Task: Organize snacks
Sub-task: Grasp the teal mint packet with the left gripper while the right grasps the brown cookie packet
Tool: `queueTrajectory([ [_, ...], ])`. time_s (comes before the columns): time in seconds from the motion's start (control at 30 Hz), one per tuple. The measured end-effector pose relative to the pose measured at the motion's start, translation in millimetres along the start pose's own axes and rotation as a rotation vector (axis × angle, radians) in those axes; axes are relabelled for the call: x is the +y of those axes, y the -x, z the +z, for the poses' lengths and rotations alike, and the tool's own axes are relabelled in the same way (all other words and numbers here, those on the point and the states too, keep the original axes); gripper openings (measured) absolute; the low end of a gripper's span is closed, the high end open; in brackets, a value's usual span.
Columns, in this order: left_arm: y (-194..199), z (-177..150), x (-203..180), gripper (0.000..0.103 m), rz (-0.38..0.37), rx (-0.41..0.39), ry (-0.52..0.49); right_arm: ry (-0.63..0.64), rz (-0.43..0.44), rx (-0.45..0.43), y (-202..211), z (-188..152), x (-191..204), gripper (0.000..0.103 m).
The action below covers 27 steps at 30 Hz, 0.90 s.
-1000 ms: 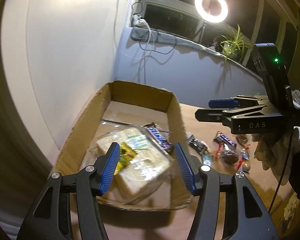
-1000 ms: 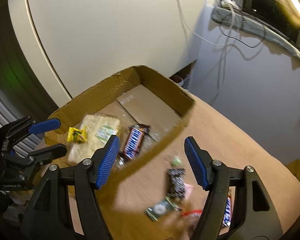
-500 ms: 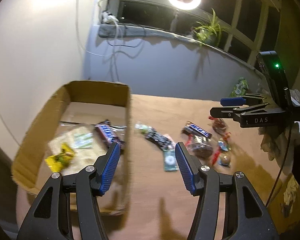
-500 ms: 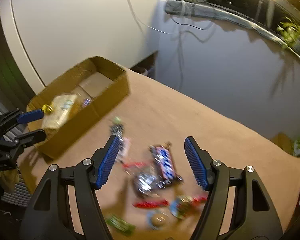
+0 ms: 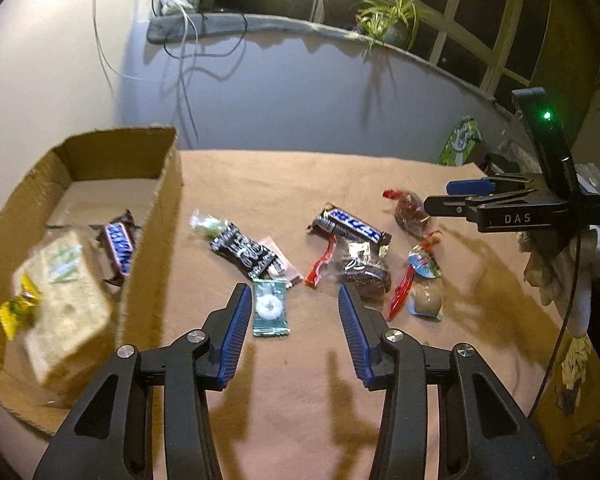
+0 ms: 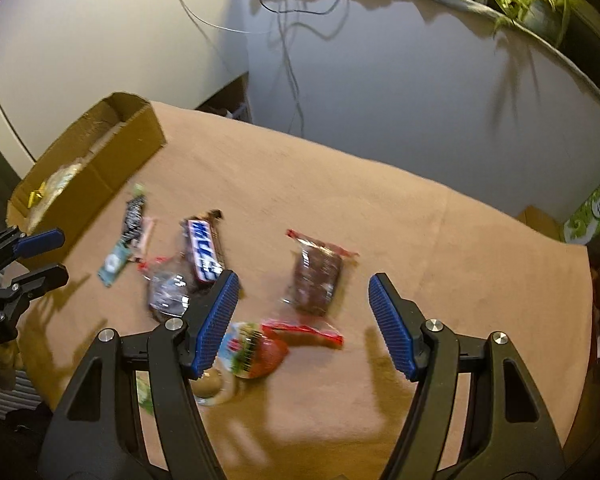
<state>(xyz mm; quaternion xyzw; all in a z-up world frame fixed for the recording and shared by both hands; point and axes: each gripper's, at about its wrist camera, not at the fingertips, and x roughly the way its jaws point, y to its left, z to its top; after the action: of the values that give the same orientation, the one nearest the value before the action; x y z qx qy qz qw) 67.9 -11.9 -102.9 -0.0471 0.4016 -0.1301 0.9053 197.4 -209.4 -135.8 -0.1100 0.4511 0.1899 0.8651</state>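
Note:
A cardboard box (image 5: 168,208) stands at the table's left and holds a wrapped sandwich (image 5: 66,292), a Snickers bar (image 5: 120,248) and a yellow candy (image 5: 16,308). Loose snacks lie on the tan table: a teal mint packet (image 5: 270,308), a black wrapper (image 5: 244,250), a Milky Way bar (image 5: 354,226), a brownie pack (image 6: 316,276) and a red-topped cup (image 6: 256,350). My left gripper (image 5: 296,320) is open and empty, above the mint packet. My right gripper (image 6: 304,320) is open and empty, above the brownie pack. The box also shows in the right wrist view (image 6: 100,160).
A green box (image 5: 462,142) stands at the table's far right edge. A grey wall with hanging cables (image 5: 188,60) runs behind the table, with a plant (image 5: 388,20) on the sill. The table's front and right edges drop off.
Both grippers have swung right, away from the box toward the loose snacks in the table's middle. Both stay open and empty.

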Motion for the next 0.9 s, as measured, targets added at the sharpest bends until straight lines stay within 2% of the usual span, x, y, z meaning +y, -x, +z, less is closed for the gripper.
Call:
queueTrajectory([
  [0.47,-38.5,-1.7,-0.4,0.038,0.069,0.112,-0.011,-0.022,0.055,0.053,-33.8,6.2,-5.3,0.070],
  [0.8,-46.2,-3.1,2.1,0.023,0.098,0.122,-0.023,-0.027,0.076,0.079,-46.7,7.8,-4.2,0.070],
  [0.87,-45.9,-3.8,2.3,0.021,0.102,0.120,-0.025,-0.029,0.079,0.083,-49.1,8.7,-3.0,0.068],
  [0.9,-45.6,-3.7,2.3,0.021,0.101,0.120,-0.026,-0.030,0.084,0.088,-49.9,8.5,-2.7,0.064],
])
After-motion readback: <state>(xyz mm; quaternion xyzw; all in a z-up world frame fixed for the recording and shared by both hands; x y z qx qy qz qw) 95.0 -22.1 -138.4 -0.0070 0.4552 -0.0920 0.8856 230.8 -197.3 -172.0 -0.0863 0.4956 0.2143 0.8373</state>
